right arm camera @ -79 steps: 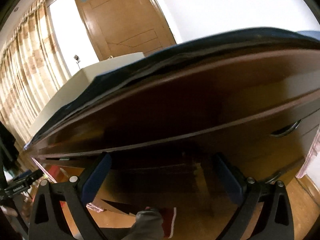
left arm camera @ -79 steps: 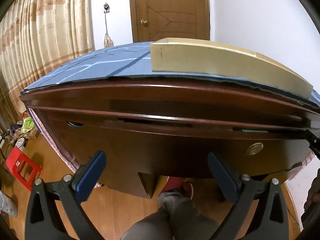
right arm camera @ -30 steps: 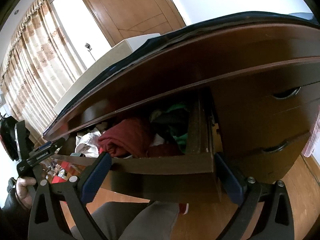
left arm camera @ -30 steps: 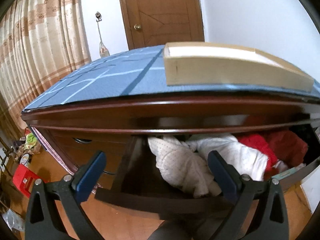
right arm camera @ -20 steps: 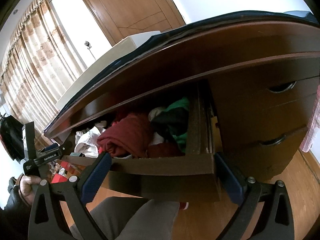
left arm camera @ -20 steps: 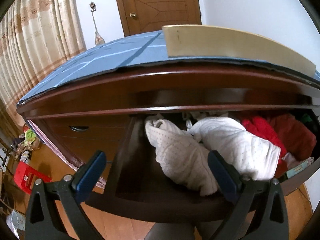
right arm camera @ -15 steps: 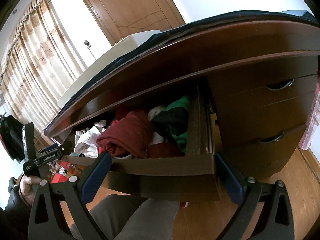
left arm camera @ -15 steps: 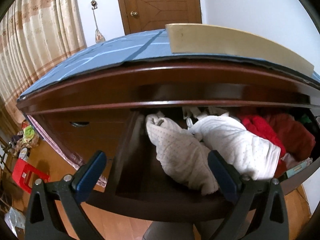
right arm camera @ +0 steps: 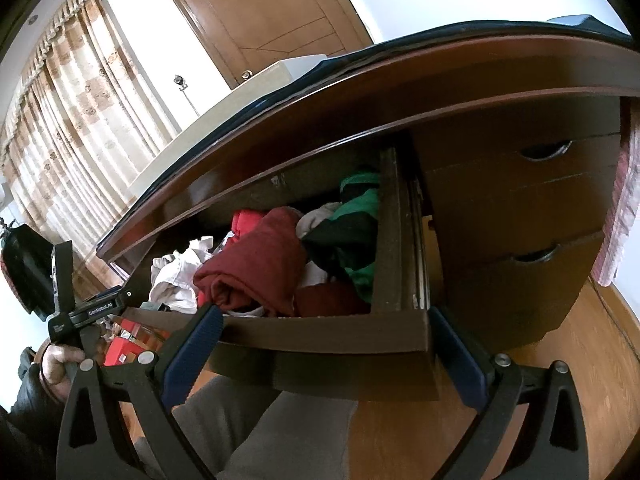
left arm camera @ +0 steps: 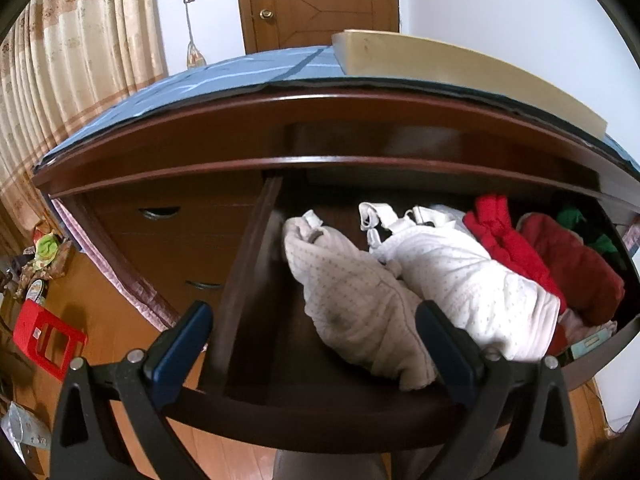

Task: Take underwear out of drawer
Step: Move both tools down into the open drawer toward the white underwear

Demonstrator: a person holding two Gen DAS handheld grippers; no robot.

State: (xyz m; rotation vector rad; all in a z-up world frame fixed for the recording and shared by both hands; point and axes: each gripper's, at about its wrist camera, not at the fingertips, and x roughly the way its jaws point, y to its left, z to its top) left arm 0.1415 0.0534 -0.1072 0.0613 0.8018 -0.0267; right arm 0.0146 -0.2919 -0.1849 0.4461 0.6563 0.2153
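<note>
The dark wooden drawer (left arm camera: 320, 412) stands pulled out under the desk top. Inside lie a beige dotted garment (left arm camera: 356, 300), a white dotted garment (left arm camera: 464, 280), red clothes (left arm camera: 512, 240) and green ones (right arm camera: 360, 204). My left gripper (left arm camera: 314, 344) hovers open just above the drawer's front edge, its blue pads to either side of the beige garment, touching nothing. In the right wrist view my right gripper (right arm camera: 324, 344) is open below the drawer's front right corner (right arm camera: 416, 324), with a dark red roll (right arm camera: 256, 268) beyond it. The left gripper (right arm camera: 80, 312) also shows there, held in a hand.
A blue mat (left arm camera: 224, 76) and a pale wooden tray (left arm camera: 440, 68) lie on the desk top. Closed drawers with recessed handles (right arm camera: 544, 152) flank the open one. A red stool (left arm camera: 44, 336) stands on the wooden floor at left. A person's grey-trousered leg (right arm camera: 280, 432) is below the drawer.
The drawer went from closed to pulled out, exposing the clothes. Over the last half second my left gripper rose slightly and looks deeper into the drawer; the right barely moved.
</note>
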